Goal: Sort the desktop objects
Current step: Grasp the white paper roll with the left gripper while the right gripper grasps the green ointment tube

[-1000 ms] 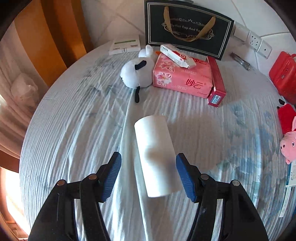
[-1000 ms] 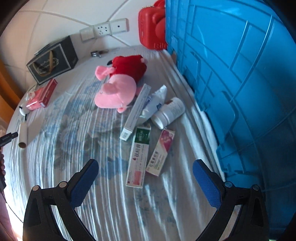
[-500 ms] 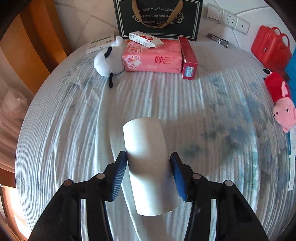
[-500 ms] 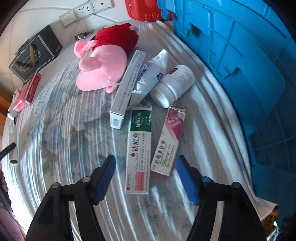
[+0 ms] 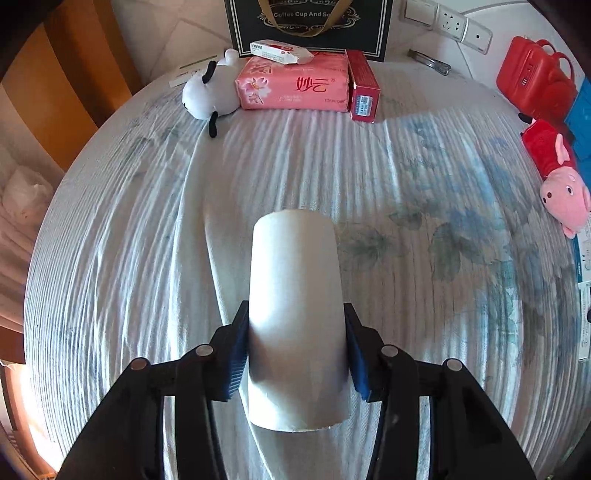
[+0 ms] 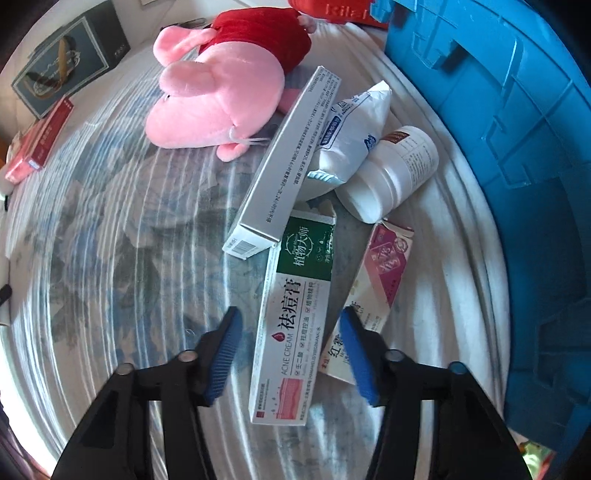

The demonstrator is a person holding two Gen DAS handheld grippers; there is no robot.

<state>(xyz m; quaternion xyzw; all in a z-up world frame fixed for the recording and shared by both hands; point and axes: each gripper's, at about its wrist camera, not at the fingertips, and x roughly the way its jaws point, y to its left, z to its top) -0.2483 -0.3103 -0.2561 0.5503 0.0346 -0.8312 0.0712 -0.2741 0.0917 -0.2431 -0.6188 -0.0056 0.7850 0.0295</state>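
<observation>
In the left wrist view a white paper roll [image 5: 295,266] lies on the striped cloth [image 5: 147,240]. My left gripper [image 5: 294,328] has its blue pads against both sides of the roll, and its jaws are still closing. In the right wrist view my right gripper [image 6: 290,336] straddles a long acne cream box [image 6: 295,295], white with a green end. Its jaws are closing with the box between them, and a gap shows on each side. A pink and white ointment box [image 6: 380,280] lies just right of it, partly under the right finger [image 6: 356,347].
A grey box [image 6: 288,158], a white pouch [image 6: 351,133] and a white bottle [image 6: 391,173] lie beyond the cream box. A pink pig plush [image 6: 218,92] sits farther back, a blue crate [image 6: 517,147] at right. Pink tissue pack [image 5: 295,88], sheep plush [image 5: 210,94] and black bag [image 5: 310,26] stand far off.
The left jaws closed onto the roll, which now sits deeper between them. The right gripper dropped toward the boxes while its jaws narrowed from wide to straddling the cream box.
</observation>
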